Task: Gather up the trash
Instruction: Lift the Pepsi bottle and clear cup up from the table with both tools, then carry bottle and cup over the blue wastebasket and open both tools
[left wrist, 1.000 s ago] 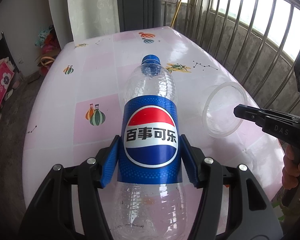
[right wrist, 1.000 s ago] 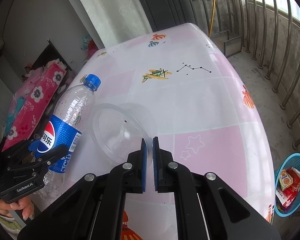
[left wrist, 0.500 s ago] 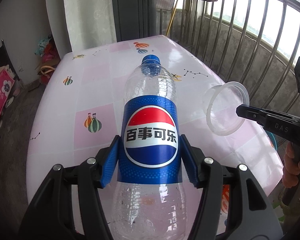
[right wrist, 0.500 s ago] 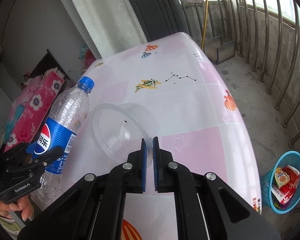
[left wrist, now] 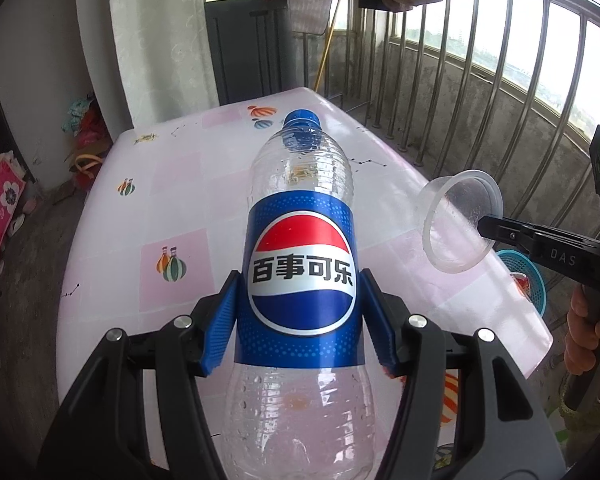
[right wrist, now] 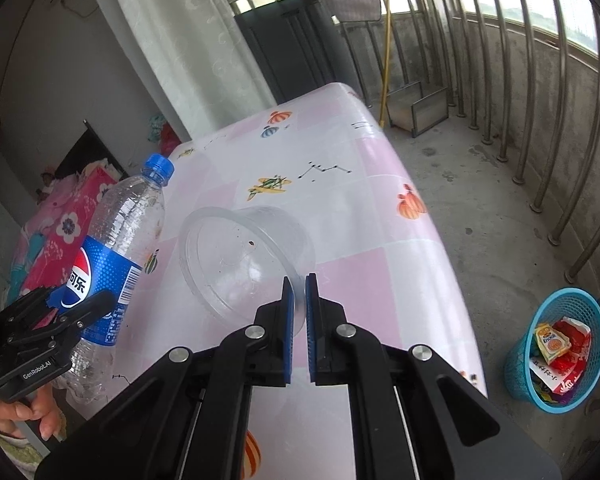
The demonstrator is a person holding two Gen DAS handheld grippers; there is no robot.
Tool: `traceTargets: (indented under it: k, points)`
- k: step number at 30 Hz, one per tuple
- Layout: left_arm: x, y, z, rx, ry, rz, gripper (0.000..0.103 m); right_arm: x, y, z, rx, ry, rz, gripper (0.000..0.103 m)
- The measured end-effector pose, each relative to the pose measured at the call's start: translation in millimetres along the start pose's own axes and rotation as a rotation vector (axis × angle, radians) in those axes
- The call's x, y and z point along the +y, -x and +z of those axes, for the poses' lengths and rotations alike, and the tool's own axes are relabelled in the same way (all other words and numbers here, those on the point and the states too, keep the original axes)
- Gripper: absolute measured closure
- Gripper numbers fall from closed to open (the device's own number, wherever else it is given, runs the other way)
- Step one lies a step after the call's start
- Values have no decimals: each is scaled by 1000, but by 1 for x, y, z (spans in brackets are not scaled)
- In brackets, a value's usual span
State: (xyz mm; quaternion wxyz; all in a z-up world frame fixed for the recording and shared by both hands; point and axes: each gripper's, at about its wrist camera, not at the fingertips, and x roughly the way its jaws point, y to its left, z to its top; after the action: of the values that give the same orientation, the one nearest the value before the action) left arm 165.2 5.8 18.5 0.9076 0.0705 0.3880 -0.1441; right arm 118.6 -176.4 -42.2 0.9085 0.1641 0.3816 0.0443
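Observation:
My left gripper [left wrist: 300, 320] is shut on an empty Pepsi bottle [left wrist: 300, 276] with a blue cap, gripped at its label and held above the table. The bottle also shows at the left of the right wrist view [right wrist: 116, 256]. My right gripper [right wrist: 299, 296] is shut on the rim of a clear plastic cup [right wrist: 240, 256], held in the air on its side. The cup also shows in the left wrist view [left wrist: 456, 224], with the right gripper [left wrist: 485, 227] at its rim.
A table with a pink and white patterned cloth [right wrist: 340, 208] lies below both grippers. A blue mesh trash basket [right wrist: 556, 348] with wrappers in it stands on the concrete floor at the right, near the metal railing [right wrist: 540, 80]. Pink bedding [right wrist: 52, 240] lies at the left.
Both grippers have risen and pulled back from the table with the bottle and the cup still held. More of the basket and the floor now show at the right.

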Motion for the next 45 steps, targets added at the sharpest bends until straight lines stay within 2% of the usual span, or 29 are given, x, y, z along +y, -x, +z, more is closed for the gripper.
traceTargets:
  k: [8,12,17,21,23,26,32,35,36,37,39,41,45]
  points:
    - [-33,-1,13,-18,-51,-57,48,-39,32,-5,-63,-76,-56,97]
    - [-66,-10,30,-32,-102,-144,48,-79,62,-6,-118,-160,-120,97]
    - [-132,-24,52,-22,-179,-317,48,-153,117,-18,-219,-339,-262,97]
    - [-206,-49,67,37,-274,-460,48,-219,150,-46,-273,-506,-394,97]
    - [-236,-64,69,83,-299,-512,48,-248,155,-63,-266,-582,-432,97]
    - [-294,-100,70,210,-326,-594,48,-288,149,-88,-234,-697,-459,97]
    - [-385,-159,58,334,-420,-609,48,-351,121,-109,-172,-820,-481,97]
    - [-431,-193,49,391,-456,-613,46,-393,98,-125,-139,-892,-521,94]
    - [-447,-209,43,426,-471,-609,46,-409,88,-133,-127,-926,-509,82]
    - [-461,-226,36,469,-481,-581,45,-429,74,-144,-111,-977,-487,59]
    - [-470,-244,29,504,-443,-536,41,-458,57,-167,-81,-1074,-469,56]
    - [-463,-248,32,507,-347,-554,41,-470,52,-185,-62,-1149,-473,56]
    - [-443,-234,48,461,-293,-588,41,-456,65,-190,-99,-1089,-497,56]
